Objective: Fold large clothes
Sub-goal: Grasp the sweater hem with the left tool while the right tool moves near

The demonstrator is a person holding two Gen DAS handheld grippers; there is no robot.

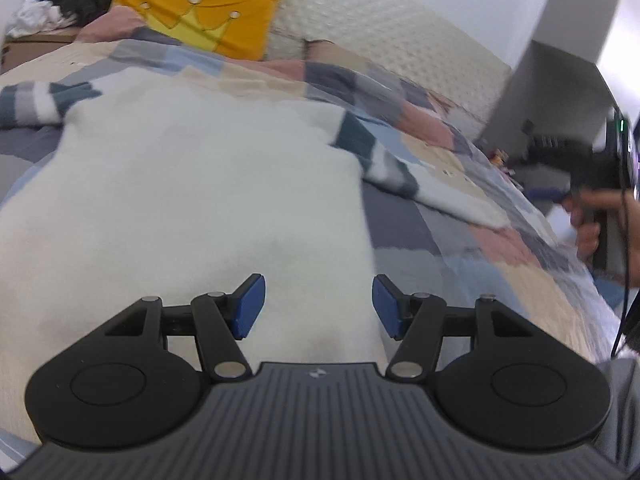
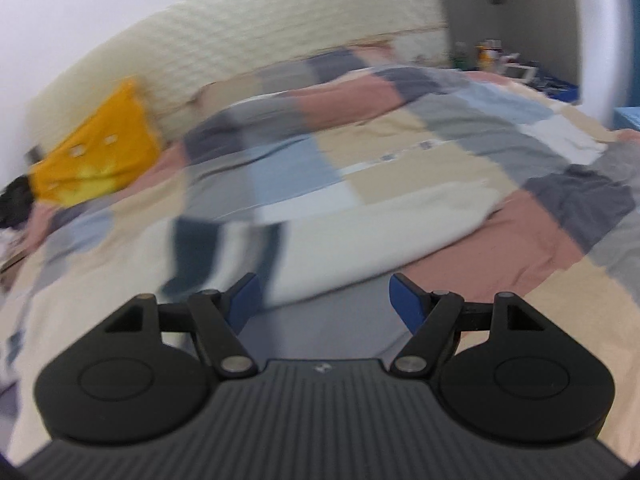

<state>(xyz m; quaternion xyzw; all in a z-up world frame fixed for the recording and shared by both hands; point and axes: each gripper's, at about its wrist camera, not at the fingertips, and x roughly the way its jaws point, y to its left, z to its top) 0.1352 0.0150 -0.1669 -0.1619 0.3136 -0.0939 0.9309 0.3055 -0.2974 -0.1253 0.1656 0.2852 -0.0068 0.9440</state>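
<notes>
A large cream sweater (image 1: 192, 184) with dark and grey striped sleeves lies spread flat on the patchwork bedspread (image 1: 440, 248). My left gripper (image 1: 319, 306) hovers open over the sweater's lower hem, with nothing between its blue pads. One striped sleeve (image 1: 380, 152) stretches out to the right. In the right wrist view that sleeve (image 2: 360, 232) lies across the quilt (image 2: 400, 152), cream toward the cuff and striped (image 2: 224, 252) toward the body. My right gripper (image 2: 326, 302) is open above the quilt just short of the sleeve, holding nothing. The right gripper's handle and hand (image 1: 592, 216) show at the left view's right edge.
A yellow pillow with a crown print (image 1: 200, 16) leans on the quilted cream headboard (image 1: 360, 24). Dark and white clothes (image 1: 68, 0) are piled at the far left. A bedside table with small items (image 2: 500, 60) stands beyond the bed's far corner.
</notes>
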